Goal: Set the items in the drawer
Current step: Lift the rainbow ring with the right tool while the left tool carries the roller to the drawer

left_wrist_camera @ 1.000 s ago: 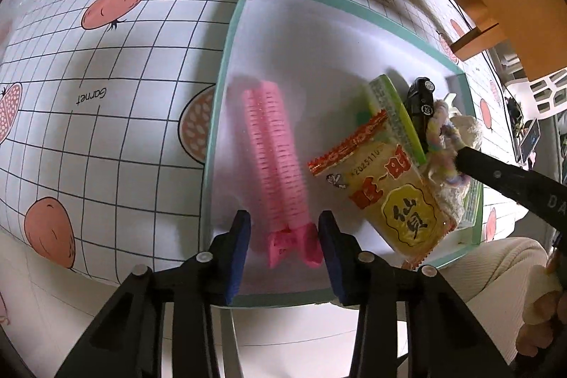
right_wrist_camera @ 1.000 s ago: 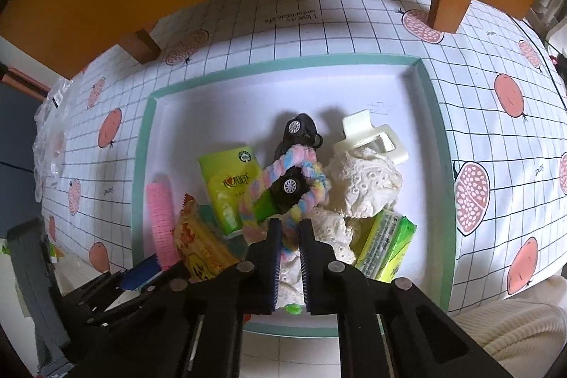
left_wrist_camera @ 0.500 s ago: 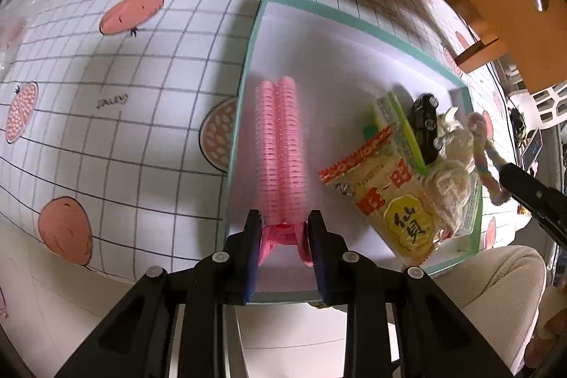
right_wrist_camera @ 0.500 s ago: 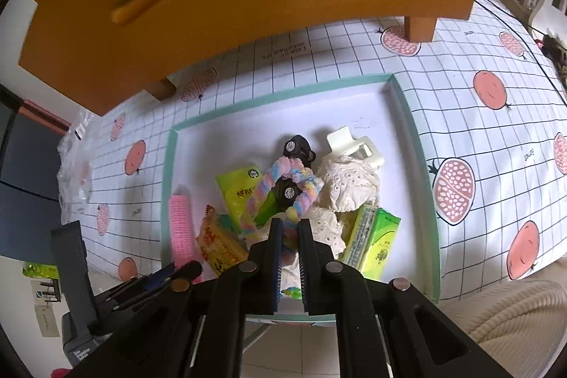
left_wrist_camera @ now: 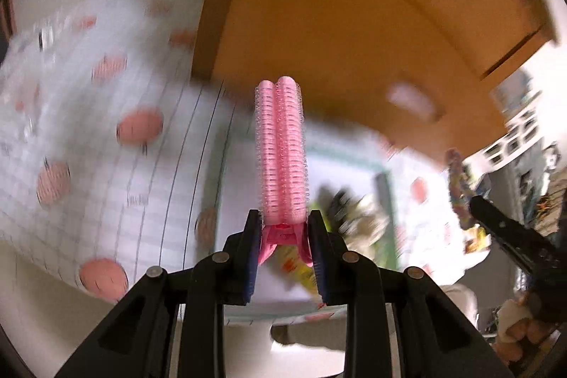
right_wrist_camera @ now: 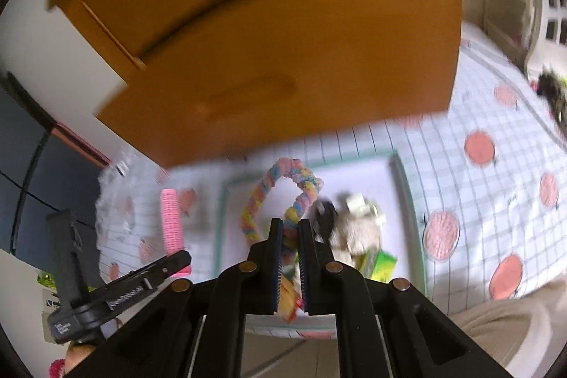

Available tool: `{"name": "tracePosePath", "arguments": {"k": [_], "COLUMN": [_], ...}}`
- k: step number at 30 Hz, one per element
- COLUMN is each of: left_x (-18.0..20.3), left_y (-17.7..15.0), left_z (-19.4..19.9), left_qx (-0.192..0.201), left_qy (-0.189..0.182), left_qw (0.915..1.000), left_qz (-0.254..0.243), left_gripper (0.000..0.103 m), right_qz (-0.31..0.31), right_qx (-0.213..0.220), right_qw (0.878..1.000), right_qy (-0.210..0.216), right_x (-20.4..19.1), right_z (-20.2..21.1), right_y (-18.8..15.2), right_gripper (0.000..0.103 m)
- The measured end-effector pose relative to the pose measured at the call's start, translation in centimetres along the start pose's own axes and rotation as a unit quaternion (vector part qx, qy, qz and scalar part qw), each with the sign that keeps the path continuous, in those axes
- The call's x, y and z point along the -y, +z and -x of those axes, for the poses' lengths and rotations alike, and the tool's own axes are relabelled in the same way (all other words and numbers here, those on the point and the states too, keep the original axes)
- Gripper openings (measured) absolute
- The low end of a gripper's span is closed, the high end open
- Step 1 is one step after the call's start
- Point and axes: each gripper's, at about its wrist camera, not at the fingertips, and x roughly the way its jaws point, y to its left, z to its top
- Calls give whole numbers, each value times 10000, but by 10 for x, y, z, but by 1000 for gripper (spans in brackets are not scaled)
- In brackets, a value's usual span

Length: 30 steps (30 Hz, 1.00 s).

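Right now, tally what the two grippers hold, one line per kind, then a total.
Pink ribbed hair-roller clip, in the left gripper: 1
Pastel braided fuzzy loop, in the right gripper: 1
Total: 2

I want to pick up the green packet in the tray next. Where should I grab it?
Probably across its narrow sides, coming from above. The green packet lies low near the tray's near right corner, and the lace bundle crowds its far end, so pinch the free near end.
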Motion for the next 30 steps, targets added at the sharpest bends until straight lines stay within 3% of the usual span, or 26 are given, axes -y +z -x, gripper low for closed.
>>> {"name": "tracePosePath", "arguments": {"k": [4,8,14,22,30], "left_x": [21,40,55,69,77], "left_y": [26,53,85,121,142], "left_z": [46,81,100,96,67], "left_qx": [681,1198,1592,1727,1458], "left_qy": [-142,-318,-357,-178,12], "left_qw": [9971,9911,9843,9817,9858], "left_qz": [-311,-483,-675,-782,-840], "left_gripper": [28,28,28,28,28], "right_qz": [158,262,553,839,881], "right_qx": [617,964,1193,1248,904], "right_qw": [9977,9944,9909,9886,9917], "right_qy": [238,343,283,-3,-255], "right_x": [-17,-31,-51,-64,-55], "right_z": [41,67,82,84,60], "right_y": [24,46,79,118,139], "right_gripper": [9,9,9,9,9]}}
